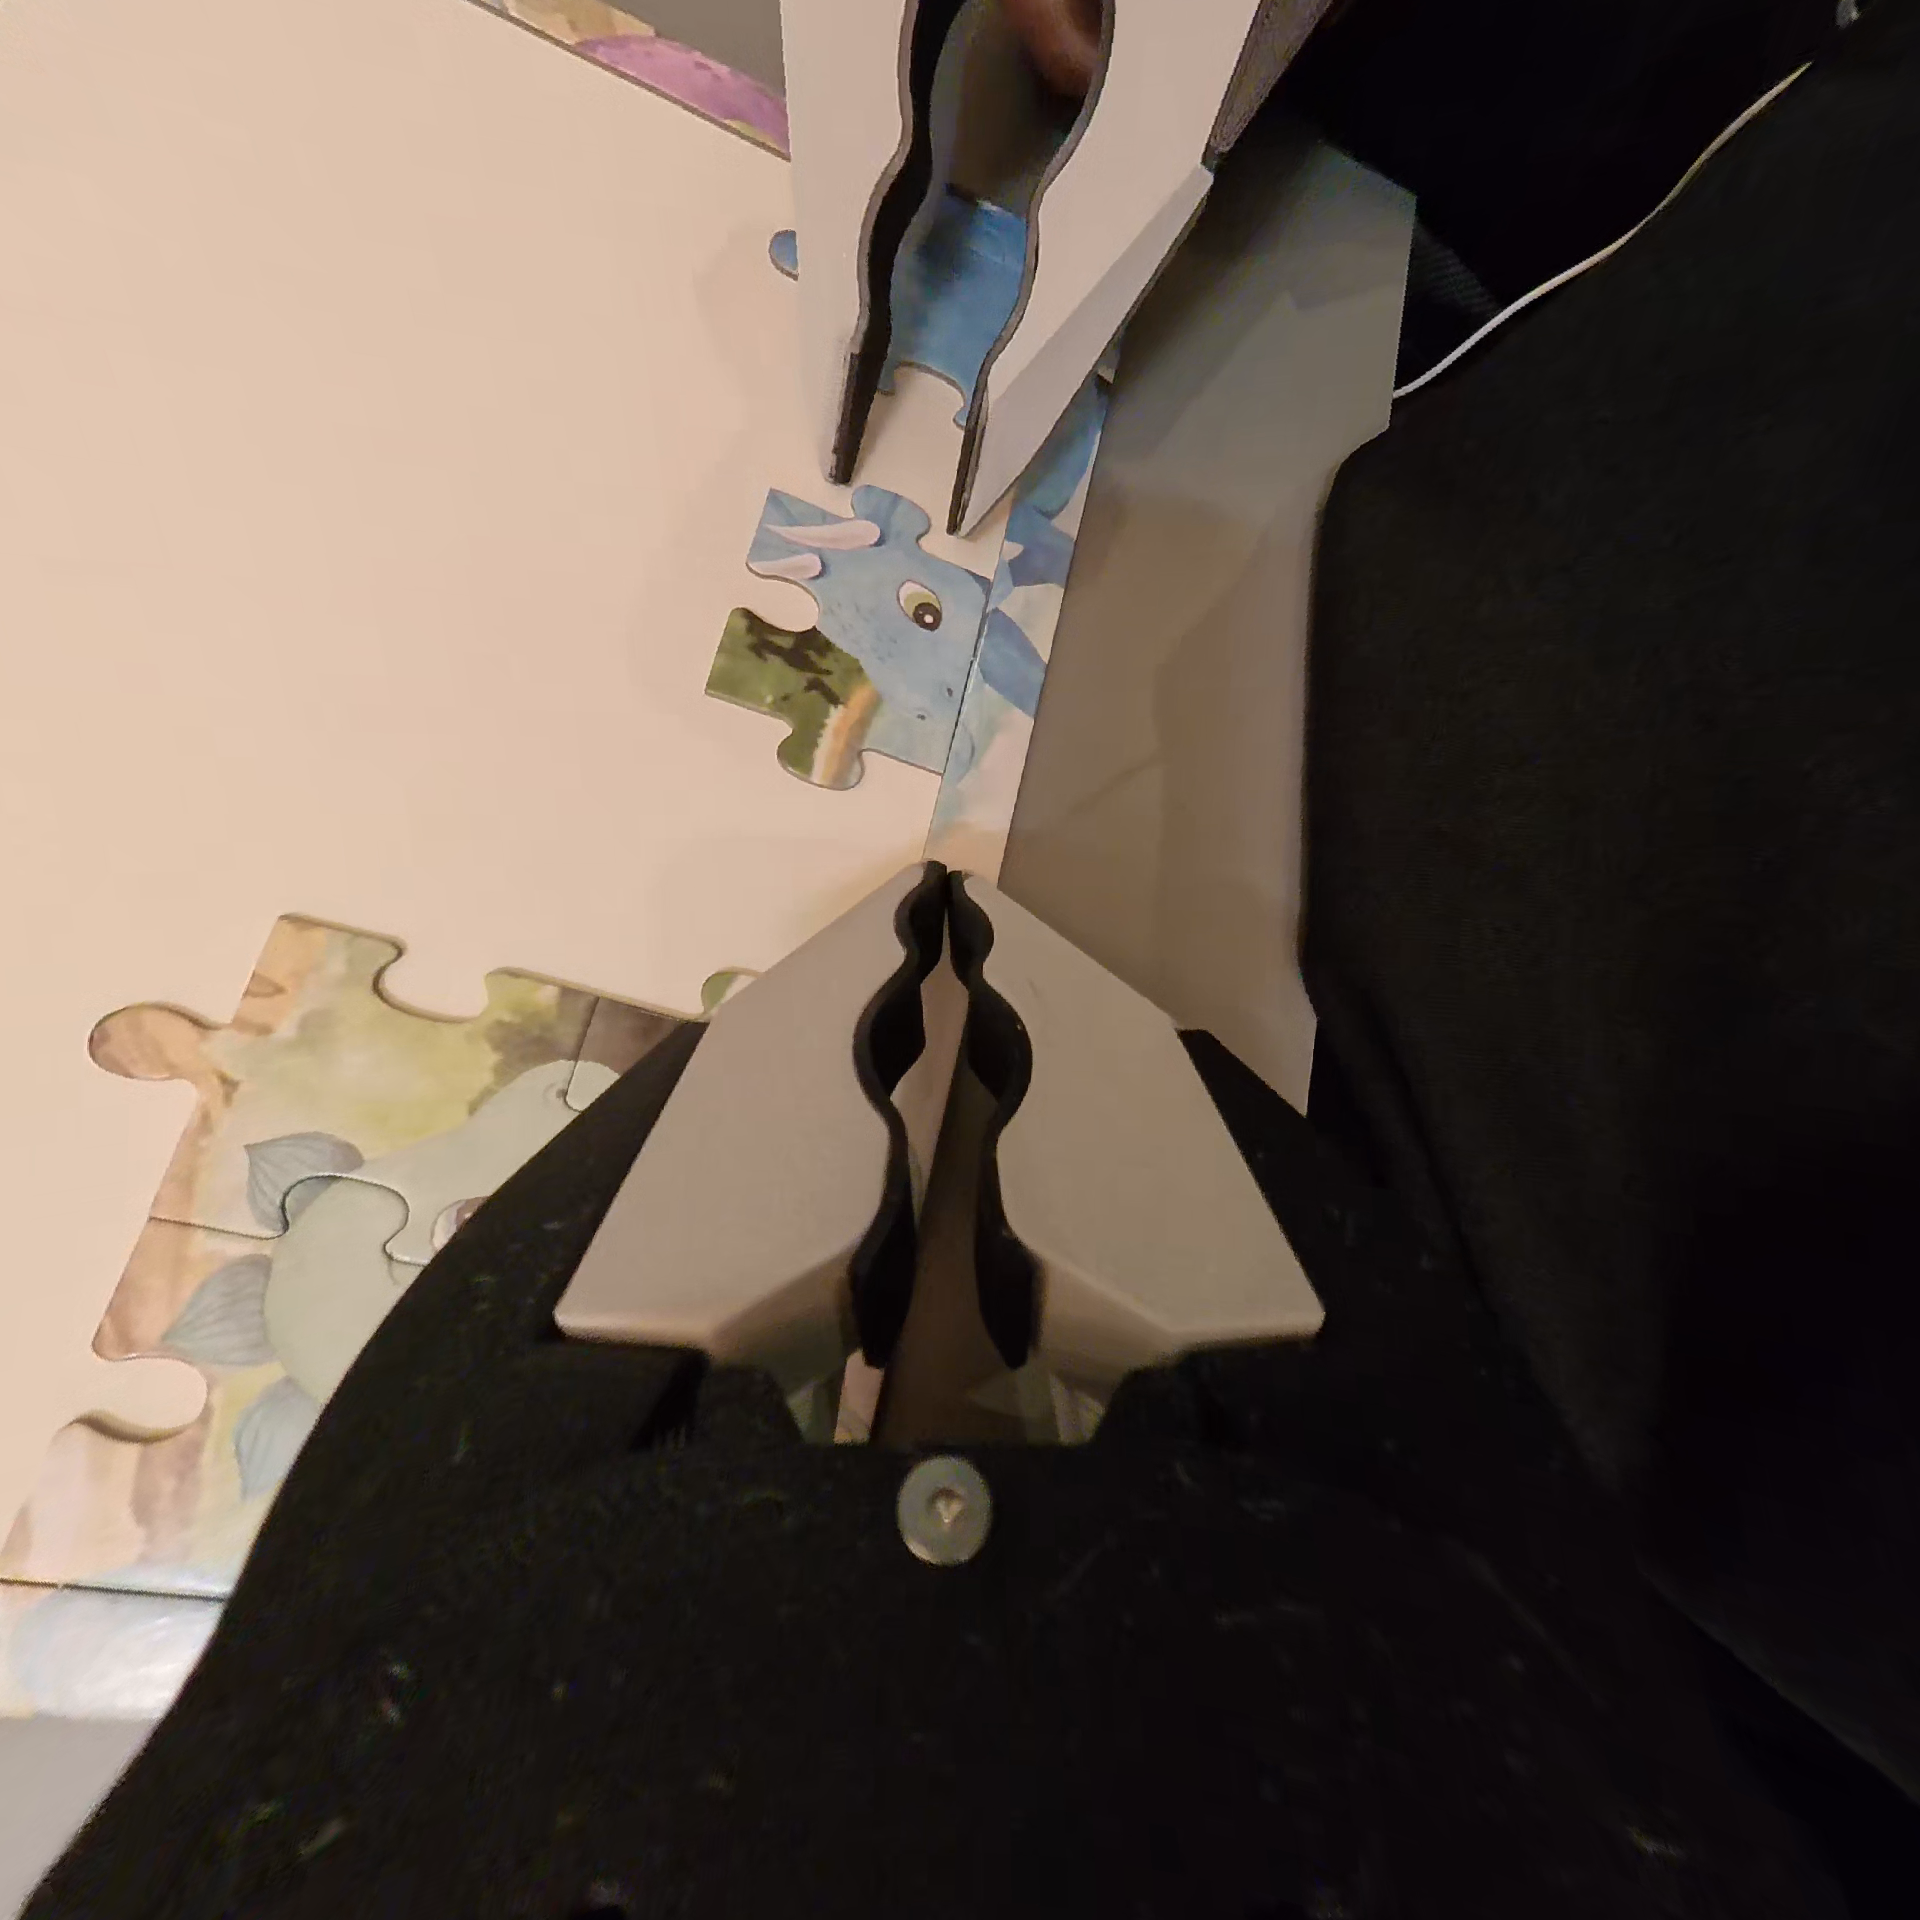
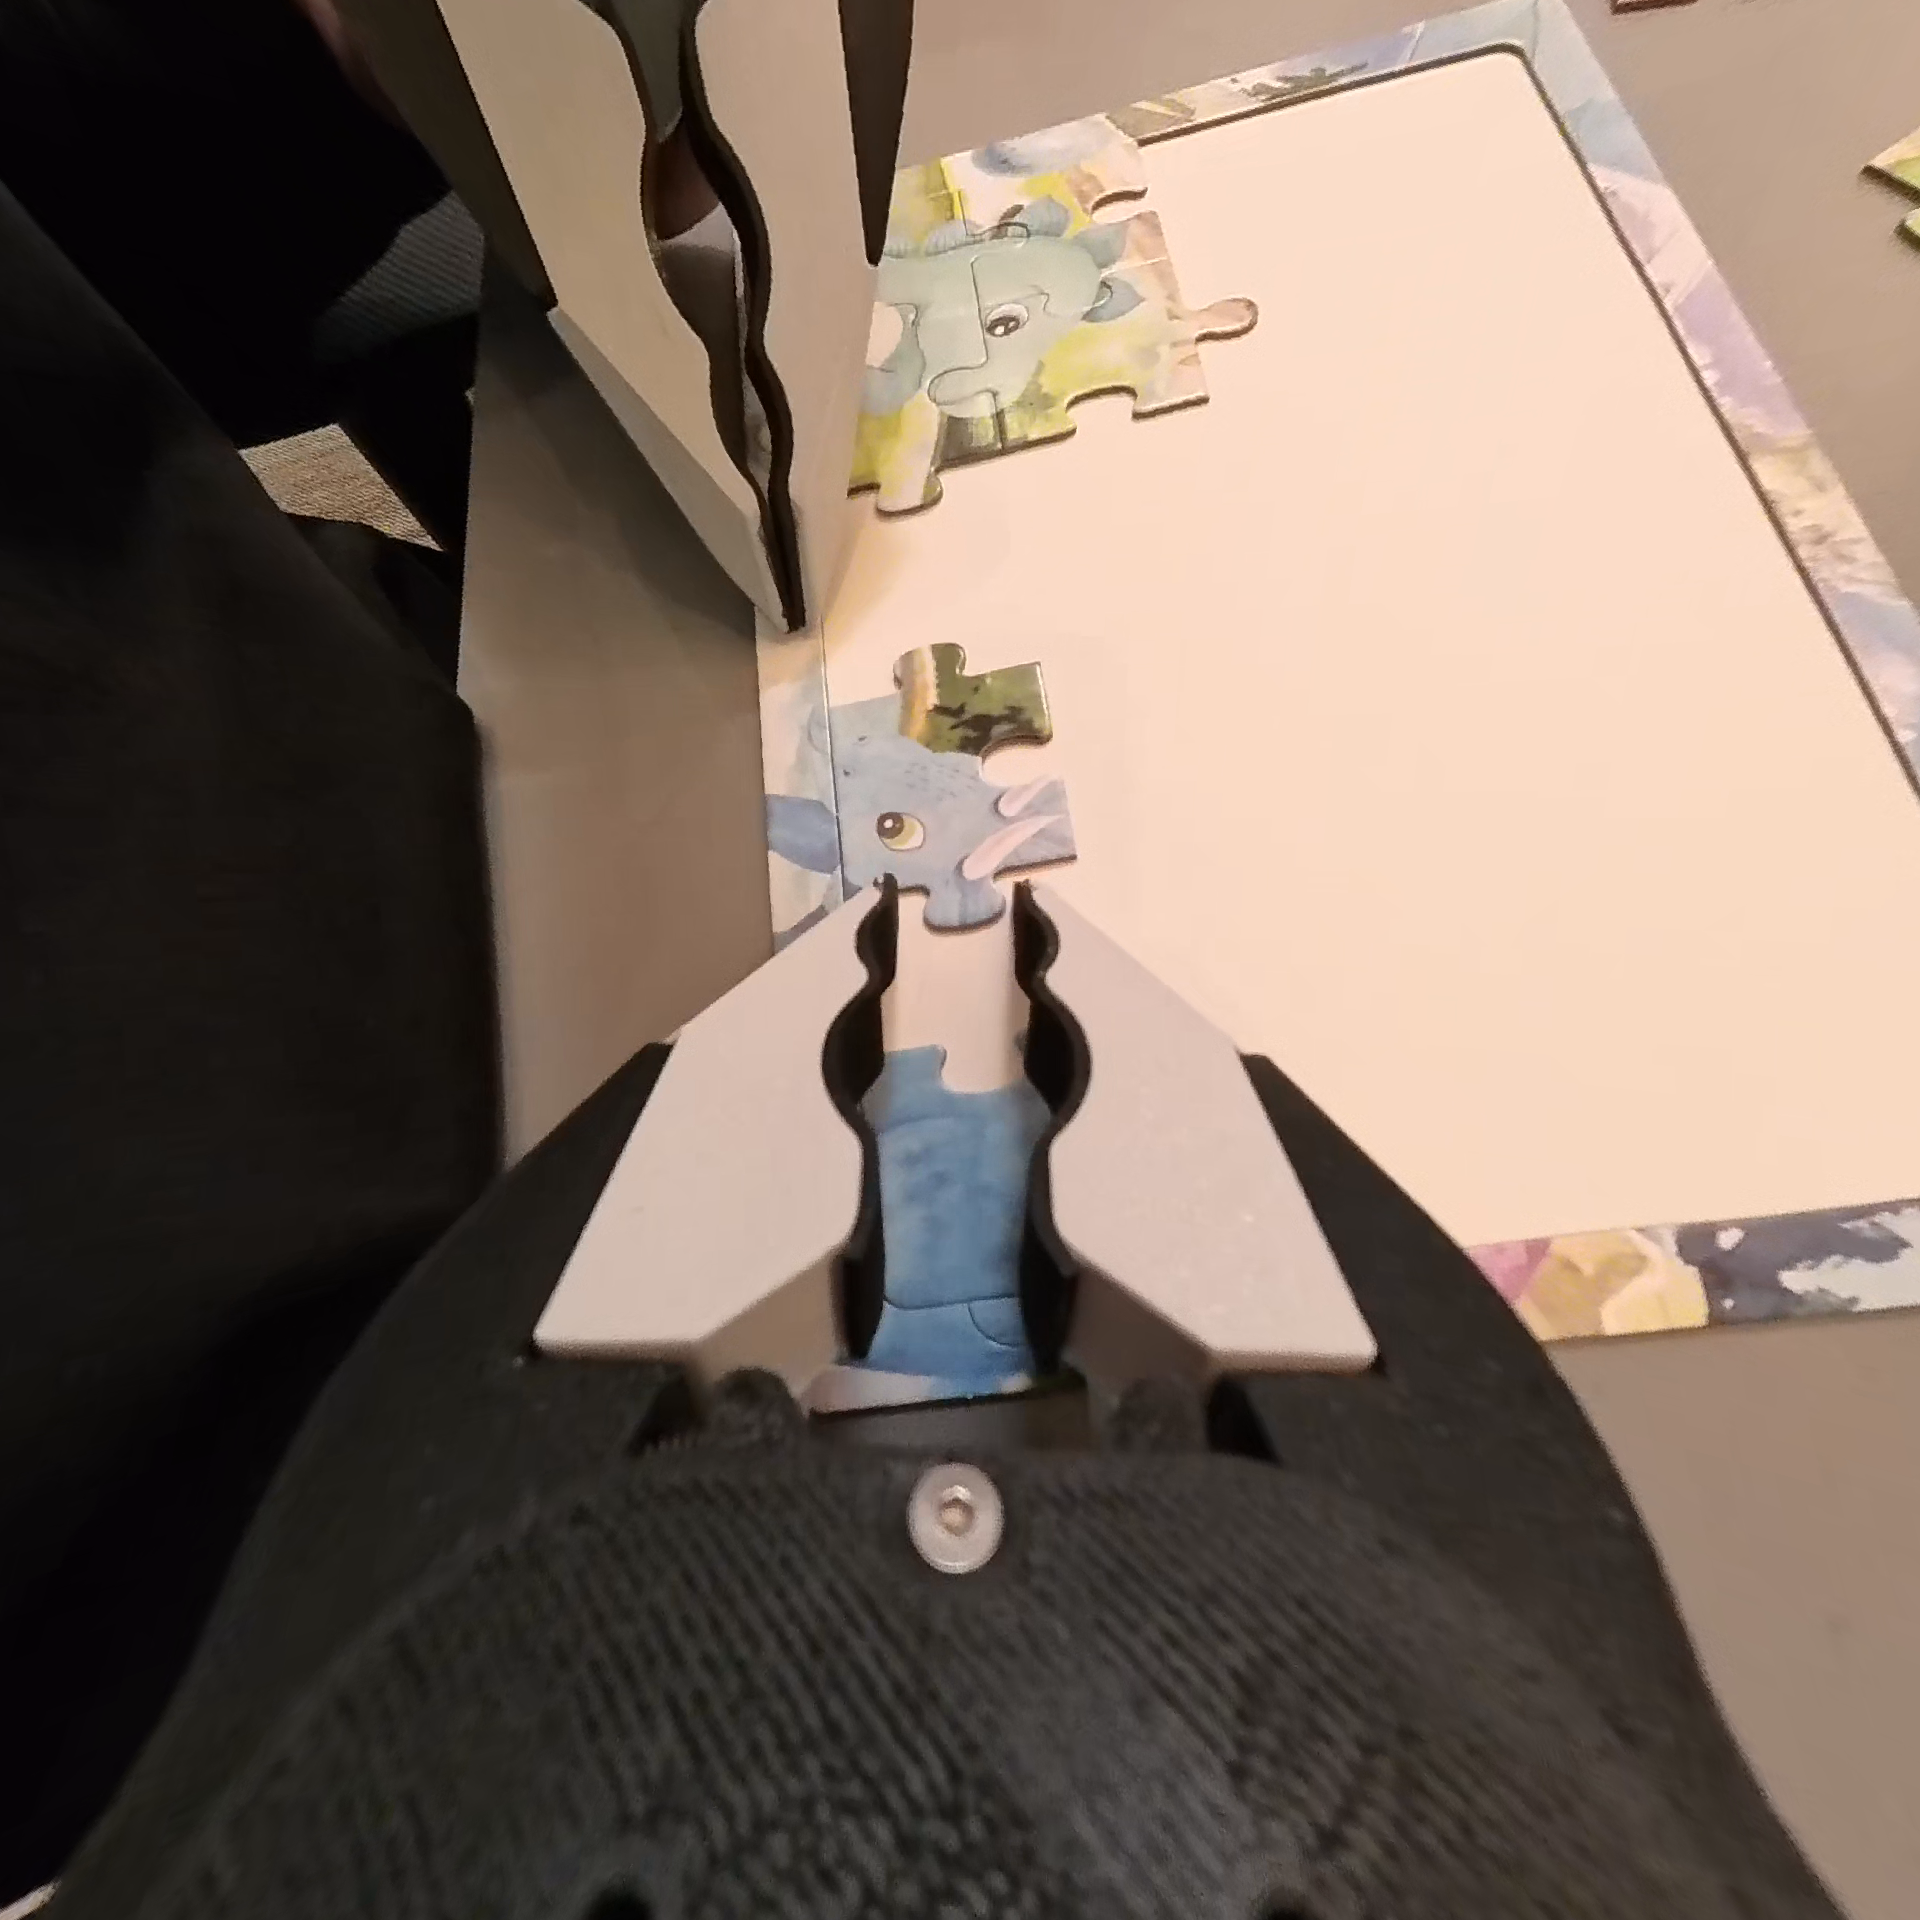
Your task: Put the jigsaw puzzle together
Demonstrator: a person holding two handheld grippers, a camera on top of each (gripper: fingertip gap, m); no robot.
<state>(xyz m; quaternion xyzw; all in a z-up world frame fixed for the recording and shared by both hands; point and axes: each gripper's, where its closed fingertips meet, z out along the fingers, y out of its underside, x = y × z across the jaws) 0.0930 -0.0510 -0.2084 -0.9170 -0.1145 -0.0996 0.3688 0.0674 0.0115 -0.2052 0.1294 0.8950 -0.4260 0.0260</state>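
Observation:
The puzzle tray (image 2: 1351,727) has a white floor and a painted frame. A blue dinosaur head piece (image 2: 945,800) lies against its near left edge; it also shows in the left wrist view (image 1: 883,644). My right gripper (image 2: 953,886) is open, its tips on either side of that piece's knob. A blue body piece (image 2: 945,1195) lies flat beneath its fingers, apart from the head piece. My left gripper (image 1: 940,873) is shut with nothing visible in it, its tip at the tray's edge just beyond the head piece. Joined green dinosaur pieces (image 2: 1029,301) fill the far left corner.
Loose pieces (image 2: 1896,177) lie on the grey table beyond the tray's right side. A person's dark clothing (image 1: 1610,935) and a white cable (image 1: 1558,270) are next to the table edge. Most of the tray floor (image 1: 416,520) is bare. The tips of one gripper are about 8 cm away from the tips of the other.

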